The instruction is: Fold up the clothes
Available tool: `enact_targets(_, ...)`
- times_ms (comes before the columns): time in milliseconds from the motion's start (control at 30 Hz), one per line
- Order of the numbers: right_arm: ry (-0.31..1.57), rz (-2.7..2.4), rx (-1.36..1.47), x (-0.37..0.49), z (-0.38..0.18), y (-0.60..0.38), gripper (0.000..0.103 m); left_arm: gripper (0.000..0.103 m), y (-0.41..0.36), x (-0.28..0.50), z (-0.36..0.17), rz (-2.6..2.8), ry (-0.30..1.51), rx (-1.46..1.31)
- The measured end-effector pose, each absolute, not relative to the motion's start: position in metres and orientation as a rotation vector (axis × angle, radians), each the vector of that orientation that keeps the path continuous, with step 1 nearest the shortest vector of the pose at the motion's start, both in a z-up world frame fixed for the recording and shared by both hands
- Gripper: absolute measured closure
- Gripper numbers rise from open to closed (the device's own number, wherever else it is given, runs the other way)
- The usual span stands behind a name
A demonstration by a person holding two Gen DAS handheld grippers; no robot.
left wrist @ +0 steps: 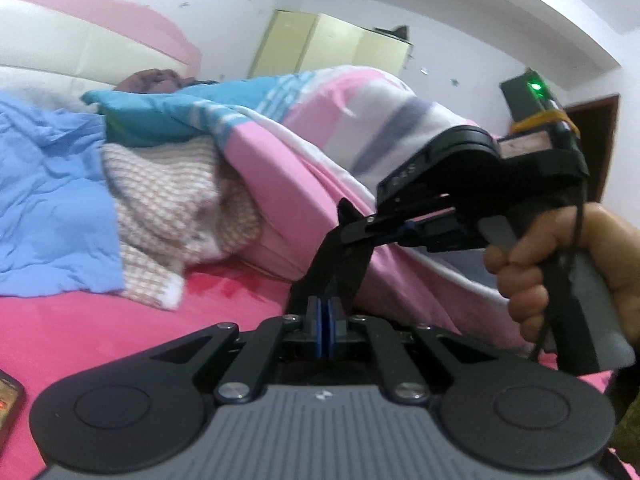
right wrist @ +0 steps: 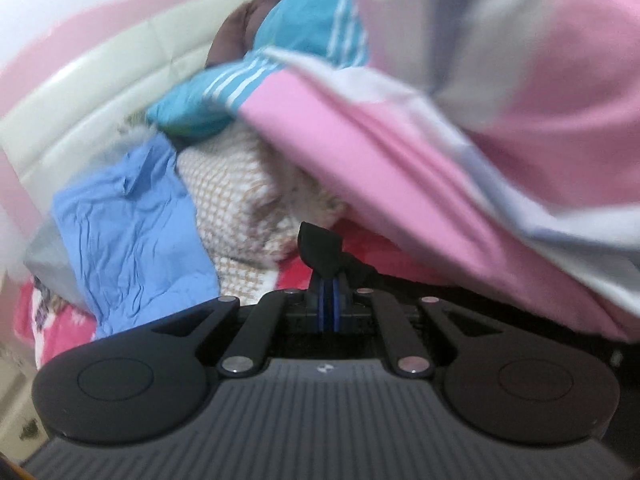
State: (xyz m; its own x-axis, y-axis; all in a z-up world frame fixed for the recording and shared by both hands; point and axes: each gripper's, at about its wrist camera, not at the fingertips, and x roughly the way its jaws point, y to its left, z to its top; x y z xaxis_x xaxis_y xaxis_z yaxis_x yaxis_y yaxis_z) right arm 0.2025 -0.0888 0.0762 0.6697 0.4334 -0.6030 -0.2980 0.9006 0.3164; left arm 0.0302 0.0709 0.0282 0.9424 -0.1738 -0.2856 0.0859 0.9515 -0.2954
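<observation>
My left fingers (left wrist: 325, 312) are pressed together, blue pads meeting, with a black cloth (left wrist: 332, 268) pinched between them. It rises in a taut strip to my right gripper (left wrist: 354, 226), which comes in from the right of the left wrist view, gripped by my right hand (left wrist: 536, 272). Only this view shows the strip spanning both grippers. It also shows the room behind: a pale yellow wardrobe (left wrist: 320, 44), a dark door (left wrist: 600, 140), and what I take to be a phone (left wrist: 8, 400) at the left edge, though too little of it shows to be sure.

From the right wrist view, my right gripper (right wrist: 329, 280) is likewise clamped shut, and a small tuft of the black cloth (right wrist: 320, 244) sticks up out of its fingertips. The left gripper is not seen from here.

A pink striped quilt (left wrist: 320, 128) is heaped just beside the cloth on the right, its folded edge running diagonally down past my right gripper. To the left lie a checked cloth (left wrist: 168, 200) and a crumpled blue garment (left wrist: 48, 200), touching each other, with a teal pillow (left wrist: 160, 112) above them against the cream headboard (left wrist: 60, 48). The red sheet (left wrist: 120, 320) is bare in front of my left fingers and out to the left, below the blue garment's edge.
</observation>
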Motion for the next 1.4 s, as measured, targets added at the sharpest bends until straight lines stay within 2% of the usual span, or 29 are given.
enact_targets(533, 0.729, 0.304, 0.494, 0.175, -0.007, -0.189, 0.1, 0.098, -0.003, 0.036, -0.001, -0.255, 0.41, -0.012)
enact_targets(633, 0.738, 0.282, 0.542, 0.172, -0.021, -0.199, 0.1, 0.096, -0.003, 0.038, -0.004, -0.283, 0.449, -0.029)
enact_targets(700, 0.745, 0.261, 0.571, 0.17, -0.028, -0.207, 0.1, 0.09, 0.001, 0.038, -0.005, -0.311, 0.483, -0.069)
enact_targets(767, 0.757, 0.244, 0.603, 0.17, -0.036, -0.215, 0.097, 0.086, 0.006, 0.039, -0.003, -0.353, 0.528, -0.12)
enact_targets(933, 0.785, 0.213, 0.672, 0.164, -0.044, -0.239, 0.09, 0.086, 0.03, 0.031, 0.005, -0.394, 0.595, -0.163)
enact_targets(1067, 0.772, 0.221, 0.667, 0.14, -0.034, -0.246, 0.085, 0.085, 0.042, 0.038, 0.001, -0.29, 0.573, -0.098)
enact_targets(1133, 0.804, 0.258, 0.639, 0.129, -0.029, -0.236, 0.082, 0.085, 0.046, 0.042, -0.004, -0.235, 0.568, -0.063)
enact_targets(1267, 0.871, 0.328, 0.56, 0.11, -0.021, -0.208, 0.071, 0.085, 0.052, 0.053, -0.015, -0.186, 0.622, -0.072)
enact_targets(1400, 0.934, 0.343, 0.491, 0.102, -0.026, -0.184, 0.069, 0.085, 0.059, 0.058, -0.021, -0.137, 0.649, -0.075)
